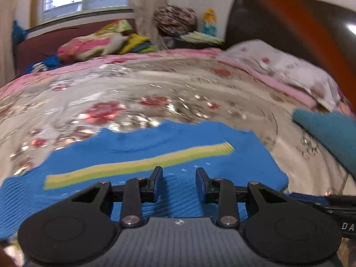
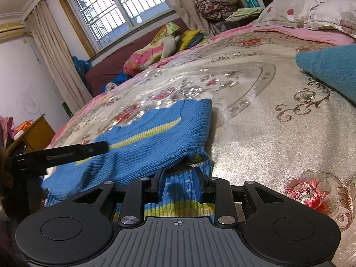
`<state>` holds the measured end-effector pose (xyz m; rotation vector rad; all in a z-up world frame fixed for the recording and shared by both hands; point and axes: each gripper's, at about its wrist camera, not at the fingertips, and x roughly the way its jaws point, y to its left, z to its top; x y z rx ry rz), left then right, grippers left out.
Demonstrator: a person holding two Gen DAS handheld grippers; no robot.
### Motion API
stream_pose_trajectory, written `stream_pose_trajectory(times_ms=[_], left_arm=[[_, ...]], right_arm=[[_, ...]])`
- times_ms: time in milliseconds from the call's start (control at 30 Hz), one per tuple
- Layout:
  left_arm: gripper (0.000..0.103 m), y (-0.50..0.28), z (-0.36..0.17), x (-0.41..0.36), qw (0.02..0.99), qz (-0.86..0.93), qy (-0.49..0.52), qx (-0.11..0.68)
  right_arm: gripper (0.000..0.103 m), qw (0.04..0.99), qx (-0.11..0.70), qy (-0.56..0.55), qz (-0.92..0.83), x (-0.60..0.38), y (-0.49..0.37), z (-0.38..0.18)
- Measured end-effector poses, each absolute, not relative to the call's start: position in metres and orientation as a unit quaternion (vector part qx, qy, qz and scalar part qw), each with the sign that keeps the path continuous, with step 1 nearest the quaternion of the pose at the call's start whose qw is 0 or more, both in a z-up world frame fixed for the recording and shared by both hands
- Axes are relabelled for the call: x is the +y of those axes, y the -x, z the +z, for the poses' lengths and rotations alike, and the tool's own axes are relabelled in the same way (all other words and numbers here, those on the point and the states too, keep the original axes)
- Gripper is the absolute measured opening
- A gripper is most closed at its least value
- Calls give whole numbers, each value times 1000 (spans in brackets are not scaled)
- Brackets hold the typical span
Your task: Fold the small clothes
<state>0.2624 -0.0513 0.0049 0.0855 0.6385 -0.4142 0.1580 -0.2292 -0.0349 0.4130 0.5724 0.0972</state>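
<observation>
The blue sweater (image 2: 155, 142) with its yellow-green stripe (image 1: 138, 166) is lying on the bed (image 2: 255, 122), down by the near edge, folded over on itself so that one layer is sitting on top of another. The right gripper (image 2: 179, 174) is sitting low at the sweater's near right corner, its jaws standing narrowly apart with the lower ribbed layer showing between them; whether the pads are actually pinching the knit I cannot tell from here. The folded top layer is bunching up just beyond its fingertips. Over on the other side, the left gripper (image 1: 179, 174) is hovering above the sweater, jaws a little apart and nothing between them, the blue knit showing below the gap. In the right wrist view the left gripper is appearing as a dark bar coming in from the left edge, its tip over the stripe. The left wrist view is blurred across the floral bedspread. A teal cloth (image 2: 329, 69) is lying well apart from the sweater, towards the right side of the bed, and a floral pillow (image 2: 311, 11) is resting at the head of the bed, beyond the teal cloth.
</observation>
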Motion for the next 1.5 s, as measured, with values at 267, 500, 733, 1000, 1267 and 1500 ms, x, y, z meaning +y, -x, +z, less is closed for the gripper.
stream_pose_trajectory(times_ms=[267, 500, 733, 1000, 1267, 1500], left_arm=[[43, -289, -11, -50, 935, -120, -73, 326], [42, -275, -5, -34, 946, -101, -30, 308], [42, -242, 1, 2, 951, -81, 19, 298], [42, -223, -19, 52, 943, -30, 89, 320], [42, -207, -9, 75, 947, -2, 86, 308], [42, -190, 2, 149, 944, 107, 114, 291]], right_arm=[[28, 936, 282, -207, 49, -231, -159, -35], [28, 936, 280, -208, 50, -231, -157, -35], [28, 937, 274, -210, 48, -232, -155, -33], [28, 955, 231, -178, 49, -221, -163, -19], [24, 951, 273, -135, 61, -204, -186, -35], [26, 953, 264, -135, 61, -207, -178, -37]])
